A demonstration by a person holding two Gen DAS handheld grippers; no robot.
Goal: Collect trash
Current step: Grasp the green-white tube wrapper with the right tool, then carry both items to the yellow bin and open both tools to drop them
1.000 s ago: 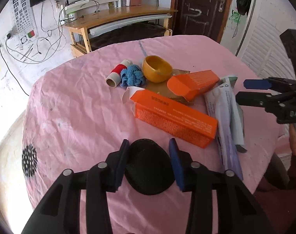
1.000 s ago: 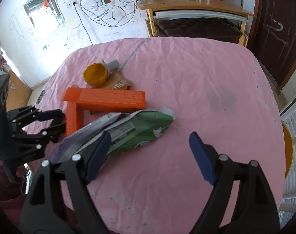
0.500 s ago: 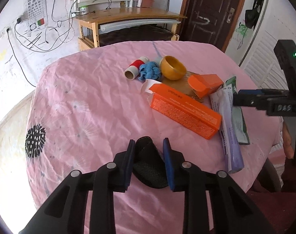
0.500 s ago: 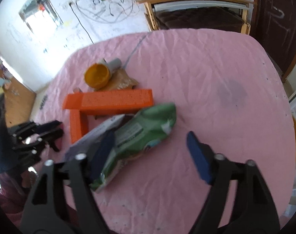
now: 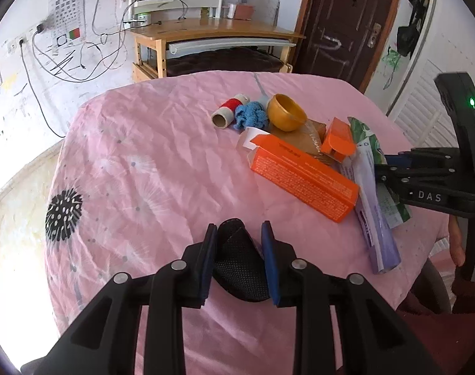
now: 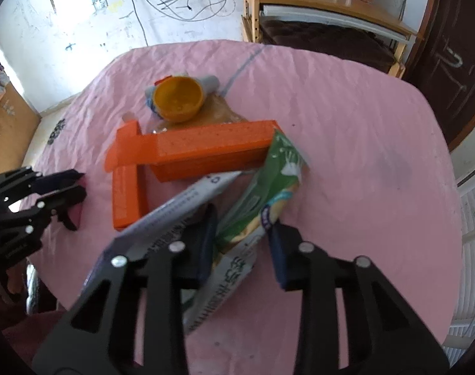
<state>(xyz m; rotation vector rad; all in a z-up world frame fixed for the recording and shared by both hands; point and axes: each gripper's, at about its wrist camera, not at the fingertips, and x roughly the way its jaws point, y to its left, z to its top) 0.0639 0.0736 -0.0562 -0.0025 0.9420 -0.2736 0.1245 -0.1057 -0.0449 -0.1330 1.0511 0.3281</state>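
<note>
Left fingers pinch black mesh pad; right fingers clamp green packet; yellow bowl holds nothing

Round table under pink cloth; lying on it: thread spool, blue yarn, yellow bowl, long orange box, purple packet.

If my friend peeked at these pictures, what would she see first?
Probably the long orange box in the middle of the pink tablecloth, with the yellow bowl just behind it. Then the left gripper squeezing a black mesh pad at the near edge, and the right gripper closing around a green packet.
</note>
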